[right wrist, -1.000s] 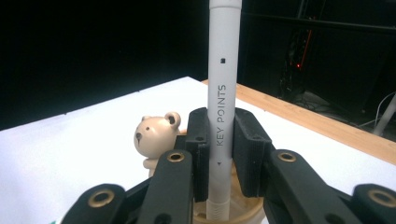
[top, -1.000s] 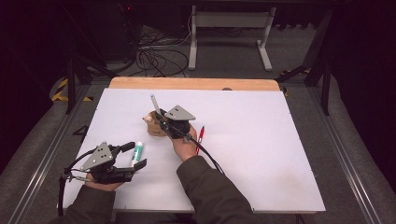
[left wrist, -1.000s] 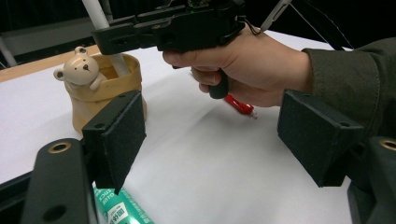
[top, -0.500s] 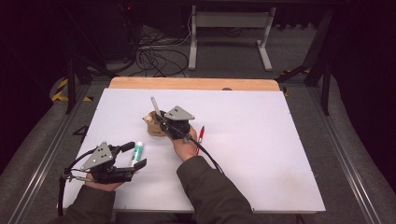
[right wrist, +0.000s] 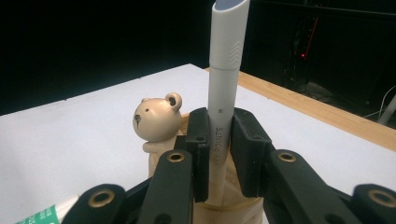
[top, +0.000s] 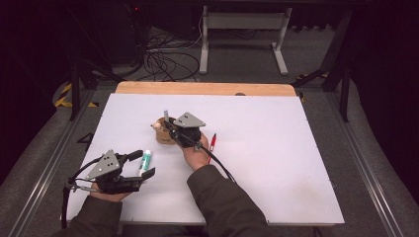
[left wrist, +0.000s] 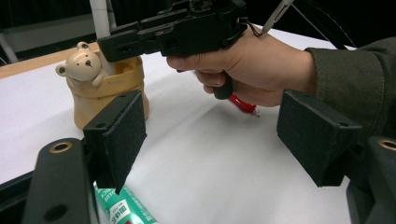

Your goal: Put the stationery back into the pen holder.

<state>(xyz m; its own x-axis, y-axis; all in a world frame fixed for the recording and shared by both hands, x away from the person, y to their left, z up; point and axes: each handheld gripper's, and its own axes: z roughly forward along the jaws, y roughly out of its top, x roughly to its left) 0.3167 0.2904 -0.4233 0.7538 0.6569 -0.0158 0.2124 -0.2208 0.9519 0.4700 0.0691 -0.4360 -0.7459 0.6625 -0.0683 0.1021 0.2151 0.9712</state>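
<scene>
- Grey pen: light, stiff, slick; we clamp its mid-barrel in the right hand-held gripper, upright over the bear-shaped holder.
- Left hand-held gripper: open, empty, near that holder.

So we've got three angles. The high view sits above our side of the white table, looking forward and down from pretty far back. The left gripper view rides low near the tabletop, looking across it, close up on the bear pot and the right gripper. The right gripper view looks along its own jaws, really close to that same bear pot. All three views share the pot.
</scene>
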